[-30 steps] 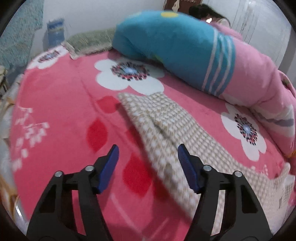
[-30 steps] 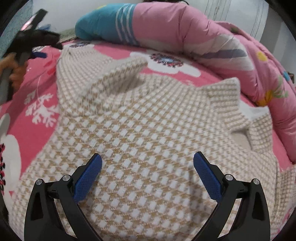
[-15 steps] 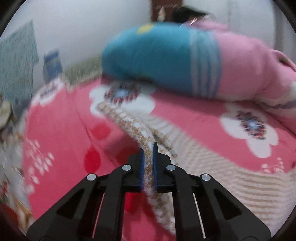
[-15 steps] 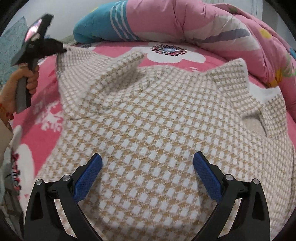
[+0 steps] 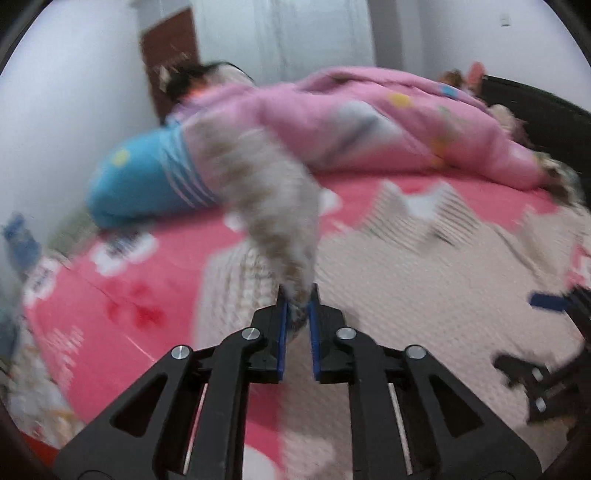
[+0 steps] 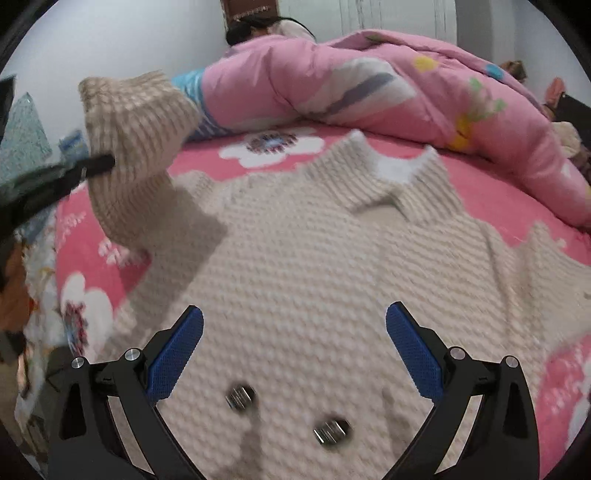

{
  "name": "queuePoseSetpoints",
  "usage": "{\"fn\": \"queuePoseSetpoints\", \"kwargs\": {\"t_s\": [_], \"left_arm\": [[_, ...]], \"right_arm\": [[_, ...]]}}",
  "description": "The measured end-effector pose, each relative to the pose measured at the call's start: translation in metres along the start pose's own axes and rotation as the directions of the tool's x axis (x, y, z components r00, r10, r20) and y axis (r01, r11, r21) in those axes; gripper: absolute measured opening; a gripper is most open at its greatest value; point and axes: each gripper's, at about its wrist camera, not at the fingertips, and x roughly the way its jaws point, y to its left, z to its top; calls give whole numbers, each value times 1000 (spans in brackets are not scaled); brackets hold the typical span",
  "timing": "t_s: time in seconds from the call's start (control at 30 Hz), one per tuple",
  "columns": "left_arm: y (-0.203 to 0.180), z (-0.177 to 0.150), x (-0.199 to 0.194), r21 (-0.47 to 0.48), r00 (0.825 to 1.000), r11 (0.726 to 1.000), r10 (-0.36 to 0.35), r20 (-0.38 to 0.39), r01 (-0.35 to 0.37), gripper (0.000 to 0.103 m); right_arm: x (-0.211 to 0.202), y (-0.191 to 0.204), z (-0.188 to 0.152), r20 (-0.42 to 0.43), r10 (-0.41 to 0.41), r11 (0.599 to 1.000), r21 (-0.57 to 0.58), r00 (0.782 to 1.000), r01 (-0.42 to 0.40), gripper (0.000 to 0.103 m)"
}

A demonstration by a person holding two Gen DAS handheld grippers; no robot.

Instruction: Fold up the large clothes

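A large cream-and-tan checked knit sweater (image 6: 314, 266) lay spread front-up across a pink floral bedspread (image 6: 491, 199), its collar (image 6: 399, 177) toward a rumpled pink and blue quilt (image 6: 369, 88) heaped along the far side of the bed. The left gripper (image 5: 297, 299) was clenched on the sweater's left sleeve (image 5: 266, 195), its blue pads (image 5: 282, 332) pressing a narrow bunch of knit between them; the jaws had just been easing slightly apart, yet the cloth stayed pinched. From the right wrist view the same sleeve (image 6: 136, 147) stood lifted clear of the bedspread, folded over at its cuff end and hanging in an arc above the sweater's left shoulder, with the left gripper (image 6: 99, 164) biting into its edge from the left side of the picture. The left wrist view was heavily blurred, so fine detail of the knit there could not be made out. The right gripper (image 6: 295, 354) hovered released above the sweater's lower body, its blue pads (image 6: 177, 350) spread wide with nothing between them but the flat knit below. Two small dark metallic buttons (image 6: 241, 397) showed on the sweater between the right gripper's fingers, blurred. In the left wrist view the right gripper (image 5: 546, 332) appeared at the right edge over the sweater. A person's dark hair (image 6: 255, 26) showed beyond the quilt near a brown door (image 5: 170, 55).
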Motion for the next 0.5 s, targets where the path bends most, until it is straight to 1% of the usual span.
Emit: {"fn": "queuePoseSetpoints", "kwargs": {"t_s": [0.07, 0.1, 0.13, 0.17, 0.2, 0.23, 0.33, 0.4, 0.5], "left_arm": [[-9, -28, 10, -32, 997, 998, -56, -44, 54, 25], [-13, -47, 20, -68, 992, 993, -99, -81, 94, 41], [-15, -62, 28, -96, 987, 988, -128, -99, 119, 57], [-16, -76, 35, -117, 987, 986, -129, -100, 117, 63], [-18, -83, 39, -127, 988, 986, -119, -99, 106, 69], [-17, -92, 44, -142, 988, 985, -115, -106, 100, 72], [-10, -104, 46, -217, 981, 969, -150, -122, 121, 77], [1, -107, 37, -264, 980, 953, -180, -90, 151, 82], [9, -108, 18, -269, 980, 946, -196, -21, 183, 85]], "right_arm": [[2, -9, -13, -36, -12, 1000, 11, 999, 13, 96], [6, -13, -23, -66, -6, 1000, 17, 998, 7, 96], [9, -14, -30, -84, -1, 1000, 18, 996, 3, 96], [13, -14, -33, -93, -2, 1000, 18, 996, 4, 96], [18, -15, -39, -108, -5, 1000, 14, 994, 7, 96], [25, -15, -44, -123, -10, 1000, 9, 992, 11, 96], [39, -19, -54, -174, -19, 1000, -3, 984, 18, 96], [50, -21, -63, -211, -18, 1000, -7, 977, 17, 96], [49, -23, -72, -161, 7, 1000, -11, 987, -9, 97]]}}
